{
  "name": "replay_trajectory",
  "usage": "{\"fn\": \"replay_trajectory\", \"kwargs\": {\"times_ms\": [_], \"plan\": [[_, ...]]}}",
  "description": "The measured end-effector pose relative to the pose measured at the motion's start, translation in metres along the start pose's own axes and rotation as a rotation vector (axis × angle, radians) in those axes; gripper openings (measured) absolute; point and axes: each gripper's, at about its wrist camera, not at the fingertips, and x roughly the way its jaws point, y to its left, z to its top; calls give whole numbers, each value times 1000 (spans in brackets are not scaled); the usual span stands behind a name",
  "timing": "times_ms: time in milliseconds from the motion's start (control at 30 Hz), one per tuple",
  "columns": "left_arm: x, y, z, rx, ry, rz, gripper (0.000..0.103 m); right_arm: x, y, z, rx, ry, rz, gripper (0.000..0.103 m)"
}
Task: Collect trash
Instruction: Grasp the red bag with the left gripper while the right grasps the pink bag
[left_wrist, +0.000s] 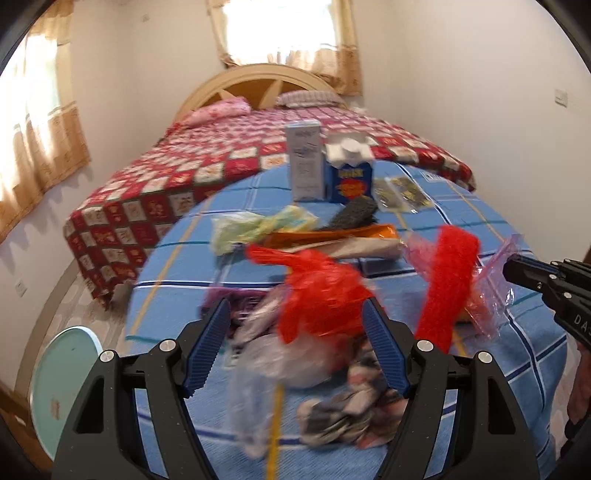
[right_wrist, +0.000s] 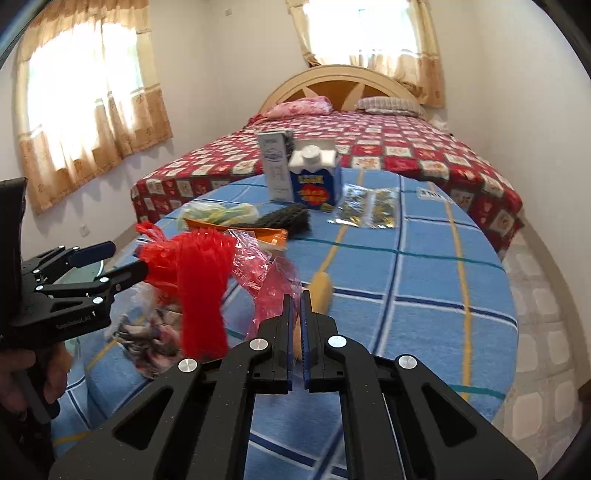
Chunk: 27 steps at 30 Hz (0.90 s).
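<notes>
My right gripper (right_wrist: 296, 317) has its jaws pressed nearly together, pinching the edge of a red plastic bag (right_wrist: 258, 266). The bag's mouth stretches left toward my left gripper (left_wrist: 295, 332), whose jaws are spread wide with the bag's other red rim (left_wrist: 317, 291) between them. From the right wrist view one left finger (right_wrist: 129, 275) looks to touch the rim, but I can't tell if it has any real hold. I read this step as opening the bag so trash can go in.

Trash lies on the blue checked table (right_wrist: 424, 295): a crumpled clear and printed wrapper (left_wrist: 347, 417) nearest me, under the left gripper, blurred. Farther off are a green wrapper (left_wrist: 258, 225), an orange wrapper (left_wrist: 332, 234), a dark scrubber-like thing (left_wrist: 354, 214), foil packets (left_wrist: 400, 194), a blue carton (left_wrist: 349, 177) and a white box (left_wrist: 304, 162). A yellowish thing (right_wrist: 320, 290) sits just beyond my right jaws; can't tell what.

To do this well, I judge:
- keep the right pinch firm, thin film slips easily
- close left on the rim proper, not on loose folds
- pull the two apart gently so the mouth gapes without tearing
- hold the mouth low, near the close wrapper, to sweep it in
- watch the upright carton and box, easy to knock over.
</notes>
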Motion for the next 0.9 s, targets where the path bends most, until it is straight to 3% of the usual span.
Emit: {"fn": "replay_trajectory", "kwargs": {"times_ms": [33, 67, 133, 167, 500, 900], "plan": [[5, -1, 0, 5, 11, -5, 42, 0, -5, -1, 14, 0, 1, 5], [12, -2, -1, 7, 35, -31, 31, -1, -8, -1, 22, -2, 4, 5], [13, 2, -1, 1, 47, -52, 14, -6, -12, -2, 30, -16, 11, 5], [10, 3, -1, 5, 40, -53, 12, -8, -13, -1, 31, -23, 11, 4], [-53, 52, -1, -5, -57, 0, 11, -23, -10, 23, 36, -105, 23, 5], [-81, 127, -28, -79, -53, 144, 11, 0, 43, 67, -78, -115, 59, 5]]}}
